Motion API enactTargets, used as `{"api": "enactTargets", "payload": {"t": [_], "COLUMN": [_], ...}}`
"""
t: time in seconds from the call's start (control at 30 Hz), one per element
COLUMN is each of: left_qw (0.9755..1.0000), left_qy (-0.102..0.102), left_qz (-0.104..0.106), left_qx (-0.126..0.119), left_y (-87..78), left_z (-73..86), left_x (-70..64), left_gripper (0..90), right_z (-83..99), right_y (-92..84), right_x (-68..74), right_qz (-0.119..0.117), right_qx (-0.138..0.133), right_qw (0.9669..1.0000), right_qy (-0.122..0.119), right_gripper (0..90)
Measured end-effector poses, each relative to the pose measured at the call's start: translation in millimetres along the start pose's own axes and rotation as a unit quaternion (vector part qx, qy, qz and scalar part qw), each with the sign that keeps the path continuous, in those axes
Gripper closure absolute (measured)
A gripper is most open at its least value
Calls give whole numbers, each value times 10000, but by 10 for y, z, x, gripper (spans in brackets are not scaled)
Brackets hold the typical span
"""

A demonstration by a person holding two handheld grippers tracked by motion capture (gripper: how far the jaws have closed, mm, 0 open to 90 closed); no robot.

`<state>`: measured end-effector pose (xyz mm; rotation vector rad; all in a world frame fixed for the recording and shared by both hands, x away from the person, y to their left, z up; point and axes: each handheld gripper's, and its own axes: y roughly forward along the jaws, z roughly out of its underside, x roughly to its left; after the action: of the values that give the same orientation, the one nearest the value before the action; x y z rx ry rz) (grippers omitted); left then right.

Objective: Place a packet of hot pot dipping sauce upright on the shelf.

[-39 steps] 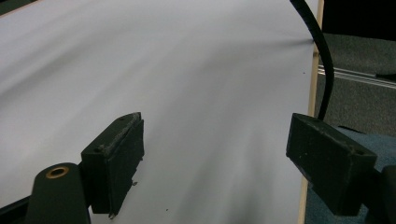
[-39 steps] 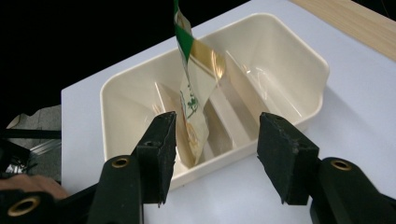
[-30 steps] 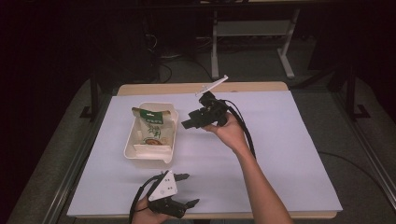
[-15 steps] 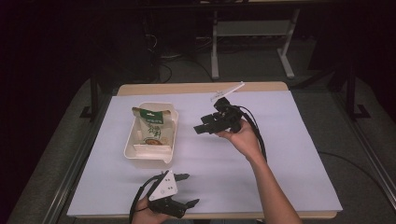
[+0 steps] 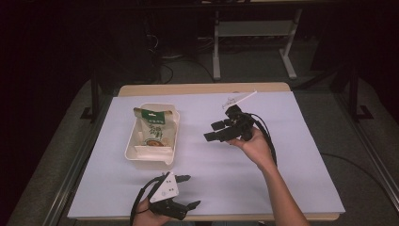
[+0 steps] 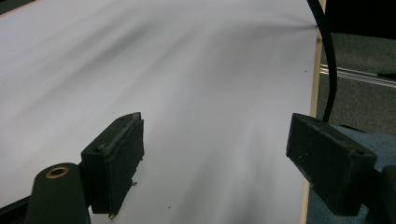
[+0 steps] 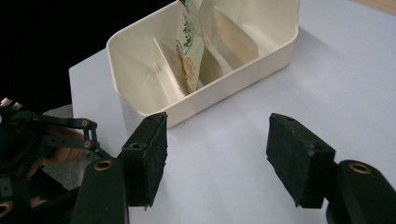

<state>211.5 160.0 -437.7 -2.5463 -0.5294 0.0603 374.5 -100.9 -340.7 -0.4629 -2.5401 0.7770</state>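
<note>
Right tongs (image 5: 212,132), empty, have just been spreading beside the cream divided tray (image 5: 132,154) holding a green-topped snack pouch (image 5: 154,126); left tongs (image 5: 186,190) rest apart on the tabletop (image 5: 291,155).

Both grippers are black with brass rivets; the left gripper (image 5: 181,195) carries a grey three-cornered plate, the right gripper (image 5: 212,132) trails black cable.
</note>
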Motion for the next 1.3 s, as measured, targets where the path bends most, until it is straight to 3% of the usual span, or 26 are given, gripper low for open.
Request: {"api": "enactTargets", "payload": {"t": [0.9, 1.3], "left_qw": [10000, 10000], "left_qy": [-18, -31], "left_qz": [-2, -39], "left_qx": [6, -19], "left_y": [12, 8], "left_z": [2, 7], "left_x": [-12, 0], "left_gripper": [185, 185], "right_z": [537, 866], "right_y": [-378, -494], "right_x": [-17, -18], "right_qz": [125, 134], "right_qx": [-230, -321], "right_qw": [9994, 9987], "right_qy": [220, 377], "right_gripper": [330, 324]}}
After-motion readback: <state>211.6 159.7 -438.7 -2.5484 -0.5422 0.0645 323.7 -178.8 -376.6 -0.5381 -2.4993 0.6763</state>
